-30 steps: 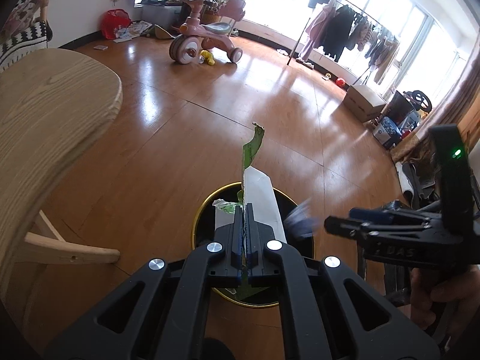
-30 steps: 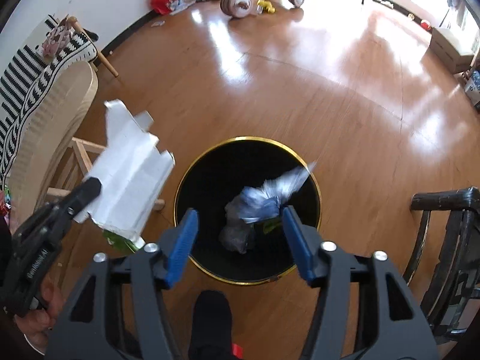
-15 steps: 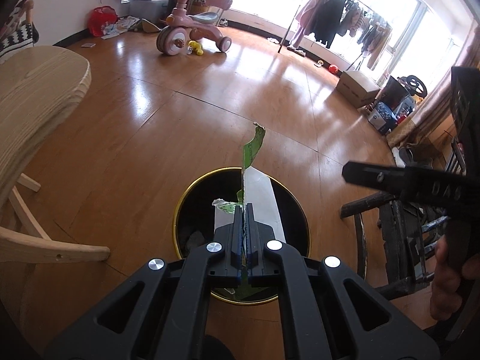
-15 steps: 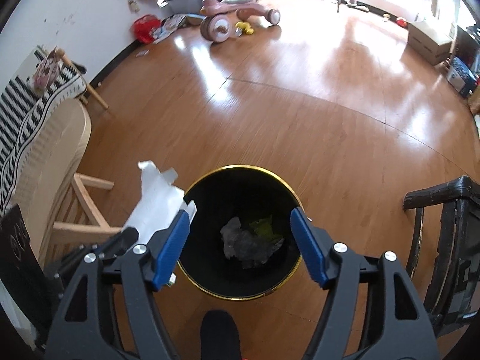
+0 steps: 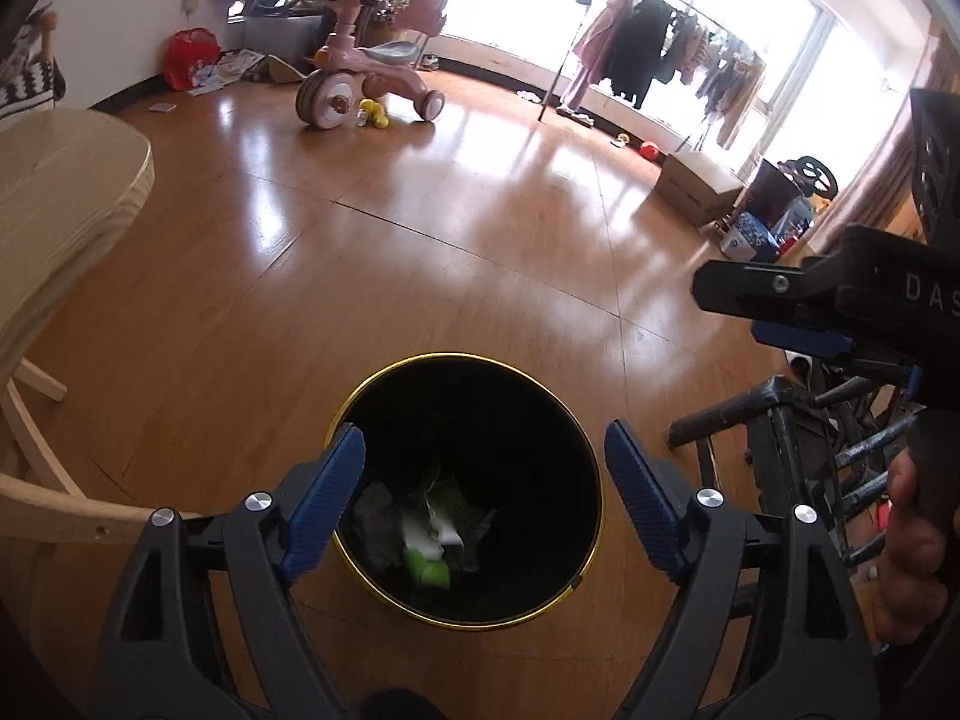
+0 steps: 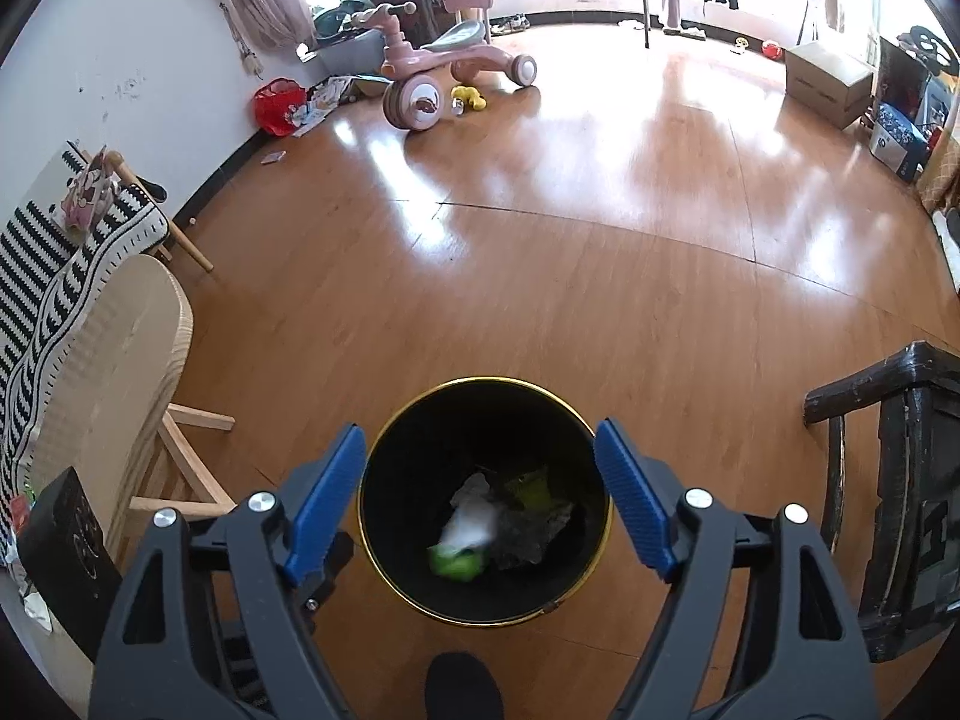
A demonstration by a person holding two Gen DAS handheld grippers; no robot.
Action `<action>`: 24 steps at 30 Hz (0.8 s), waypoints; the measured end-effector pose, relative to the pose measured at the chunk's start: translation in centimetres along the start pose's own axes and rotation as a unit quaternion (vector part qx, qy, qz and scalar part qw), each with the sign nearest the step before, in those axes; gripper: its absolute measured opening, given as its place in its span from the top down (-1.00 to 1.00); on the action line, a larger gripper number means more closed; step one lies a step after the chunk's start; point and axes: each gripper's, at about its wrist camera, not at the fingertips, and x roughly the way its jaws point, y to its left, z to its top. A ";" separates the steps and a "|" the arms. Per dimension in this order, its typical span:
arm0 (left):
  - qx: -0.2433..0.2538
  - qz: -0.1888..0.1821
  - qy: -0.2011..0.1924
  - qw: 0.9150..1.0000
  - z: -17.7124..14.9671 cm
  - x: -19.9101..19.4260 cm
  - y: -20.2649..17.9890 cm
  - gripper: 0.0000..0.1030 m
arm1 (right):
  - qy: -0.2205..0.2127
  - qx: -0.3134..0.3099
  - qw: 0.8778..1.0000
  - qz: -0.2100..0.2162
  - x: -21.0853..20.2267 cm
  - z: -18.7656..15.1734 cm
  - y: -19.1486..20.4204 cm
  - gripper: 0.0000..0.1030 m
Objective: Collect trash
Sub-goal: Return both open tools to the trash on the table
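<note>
A black bin with a gold rim (image 5: 591, 468) (image 6: 603, 480) stands on the wooden floor below both grippers. Inside lie crumpled grey paper (image 5: 375, 519) (image 6: 531, 531) and a white and green carton (image 5: 429, 546) (image 6: 465, 540). My left gripper (image 5: 485, 504) is open and empty above the bin's near side. My right gripper (image 6: 480, 498) is open and empty over the bin; it also shows at the right of the left wrist view (image 5: 840, 306).
A light wooden table (image 5: 54, 192) (image 6: 114, 372) with legs stands left of the bin. A dark wooden chair (image 5: 798, 420) (image 6: 900, 480) stands right of it. A pink tricycle (image 5: 366, 84) (image 6: 438, 72), a cardboard box (image 5: 696, 186) and a clothes rack (image 5: 648, 54) stand far across the floor.
My left gripper has opened and the white and green carton has dropped into the bin. My right gripper has risen and stays open; its grey paper fell in earlier.
</note>
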 end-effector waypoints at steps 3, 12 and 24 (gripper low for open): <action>-0.004 0.011 -0.005 1.000 0.1 -0.9 0.5 -0.58 | -0.008 -0.004 1.000 0.002 -0.4 0.1 0.9 -0.49; -0.047 0.108 -0.050 0.992 0.5 -10.8 7.7 -0.77 | -0.029 -0.047 0.997 0.054 -1.7 0.1 8.0 -0.55; -0.125 0.277 -0.133 0.943 -5.6 -32.5 20.0 -0.80 | -0.022 -0.197 0.962 0.187 -4.0 -6.5 31.0 -0.55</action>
